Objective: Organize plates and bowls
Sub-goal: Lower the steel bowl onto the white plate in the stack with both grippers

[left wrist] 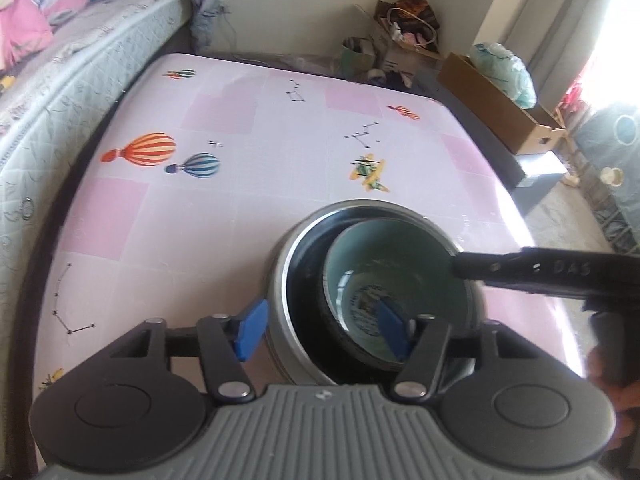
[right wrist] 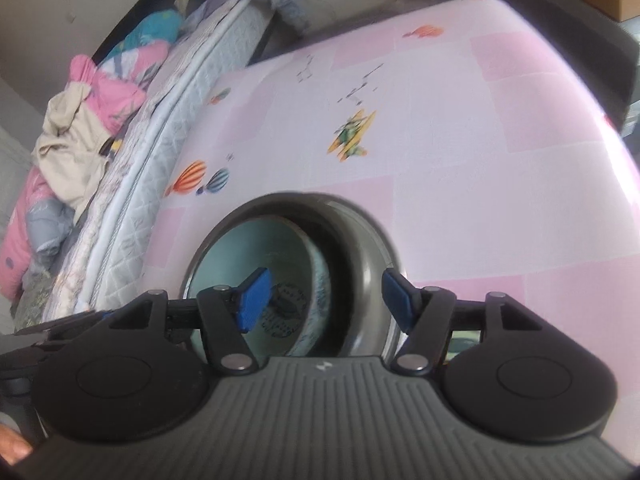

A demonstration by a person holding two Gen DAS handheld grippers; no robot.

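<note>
The pale green bowl [left wrist: 396, 276] sits nested inside the steel bowl [left wrist: 280, 280] on the pink-checked table [left wrist: 240, 200]; judged from this, the stacking is done. The left gripper [left wrist: 320, 330] and right gripper [right wrist: 326, 300] each straddle the steel rim, jaws apart and pressing nothing. No other dishes show on the table.

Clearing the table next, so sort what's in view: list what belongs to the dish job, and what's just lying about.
For the job: metal bowl, green bowl nested inside it, left gripper, right gripper.

Lying about: cardboard box, plastic bag, bedding, mattress.
</note>
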